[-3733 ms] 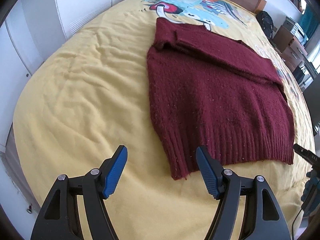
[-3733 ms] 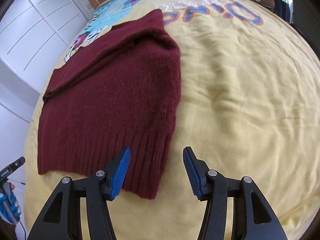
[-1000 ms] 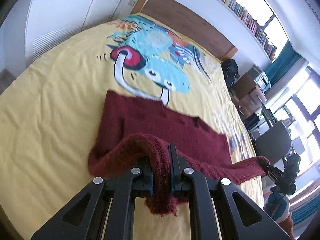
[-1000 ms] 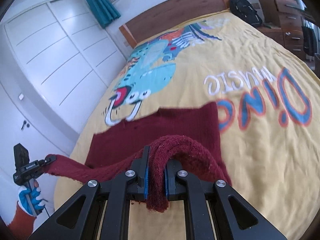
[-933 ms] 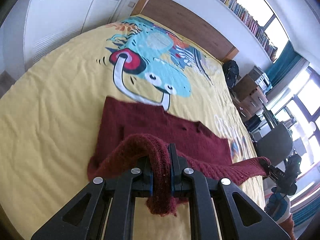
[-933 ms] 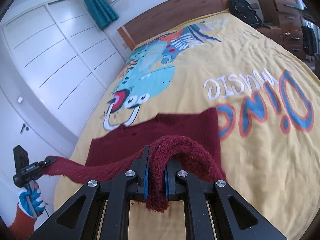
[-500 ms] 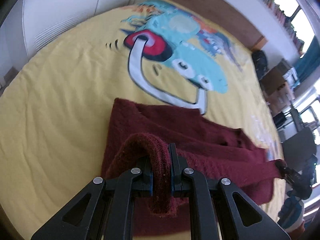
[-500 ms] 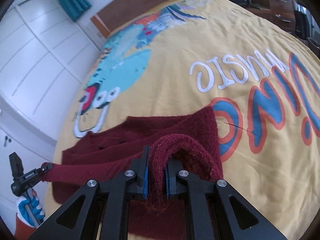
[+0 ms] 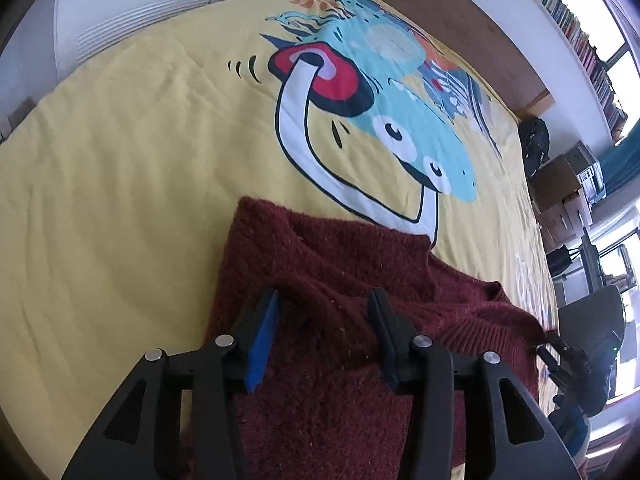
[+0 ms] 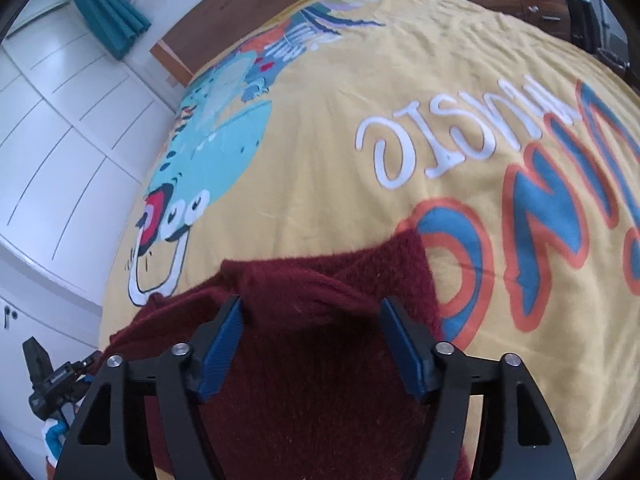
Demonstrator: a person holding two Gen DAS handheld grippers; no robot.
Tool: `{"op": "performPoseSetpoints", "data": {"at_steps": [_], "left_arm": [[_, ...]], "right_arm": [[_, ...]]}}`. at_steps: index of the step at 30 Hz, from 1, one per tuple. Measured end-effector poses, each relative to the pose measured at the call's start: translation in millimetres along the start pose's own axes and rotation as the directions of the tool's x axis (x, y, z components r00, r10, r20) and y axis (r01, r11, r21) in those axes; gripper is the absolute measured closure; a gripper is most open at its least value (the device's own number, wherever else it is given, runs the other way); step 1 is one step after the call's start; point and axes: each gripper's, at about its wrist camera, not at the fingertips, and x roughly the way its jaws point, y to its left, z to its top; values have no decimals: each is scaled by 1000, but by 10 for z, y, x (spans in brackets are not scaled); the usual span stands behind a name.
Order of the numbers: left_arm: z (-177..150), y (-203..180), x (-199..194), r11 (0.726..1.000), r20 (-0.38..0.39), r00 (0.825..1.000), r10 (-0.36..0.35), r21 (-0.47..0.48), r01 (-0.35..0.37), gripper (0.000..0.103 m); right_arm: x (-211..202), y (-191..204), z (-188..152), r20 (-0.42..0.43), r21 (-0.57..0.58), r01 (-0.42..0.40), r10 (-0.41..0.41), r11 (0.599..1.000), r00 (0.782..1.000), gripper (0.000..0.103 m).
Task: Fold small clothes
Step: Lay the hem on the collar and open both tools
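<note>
A dark red knitted sweater [image 9: 352, 256] lies folded over itself on the yellow bedspread [image 9: 120, 168]. My left gripper [image 9: 322, 334] hovers just over its left part. Its jaws are opening, and the folded-over hem lies loose between the blue pads [image 9: 262, 336] without being pinched. My right gripper [image 10: 314, 344] is over the sweater's [image 10: 320, 280] right part. Its jaws are opening too, wider, with a slack hump of knit between the pads [image 10: 222, 344]. Each gripper shows at the edge of the other's view.
The bedspread carries a cartoon dinosaur print [image 9: 400, 120] and large lettering [image 10: 460, 140]. A wooden headboard [image 9: 440, 20] closes the far end. White wardrobe doors [image 10: 60, 160] stand on the left side. A dark backpack [image 9: 534, 140], drawers and a chair stand on the right.
Both grippers came down and forward with the sweater's hem pinched in them, laid it over the upper part, and their jaws have parted and let the hem go.
</note>
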Motion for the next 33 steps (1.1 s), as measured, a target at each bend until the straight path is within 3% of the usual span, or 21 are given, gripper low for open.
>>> {"op": "performPoseSetpoints", "data": {"at_steps": [2, 8, 14, 17, 23, 29, 33], "left_arm": [[44, -15, -107, 1000, 26, 1000, 12, 1, -12, 51], [89, -162, -266, 998, 74, 997, 27, 62, -31, 51], [-64, -345, 74, 987, 17, 998, 59, 148, -61, 51], [-196, -313, 291, 978, -17, 995, 103, 183, -98, 51], [-524, -244, 413, 951, -20, 990, 140, 282, -129, 51], [-766, -162, 292, 948, -25, 992, 122, 298, -110, 49], [-982, -215, 188, 928, -3, 989, 151, 344, -141, 49]], "right_arm": [[-72, 3, 28, 15, -13, 7, -7, 1000, 1000, 31], [-129, 162, 33, 28, -146, 45, -41, 988, 999, 31], [221, 373, -177, -36, -277, 74, -87, 958, 996, 31], [412, 324, -359, -71, -337, 142, -176, 931, 982, 31], [357, 242, -719, -69, -450, 169, -223, 877, 972, 31], [101, 51, -976, -82, -441, 151, -207, 885, 975, 30], [-75, -1, -1086, -85, -429, 139, -194, 893, 977, 30]]}}
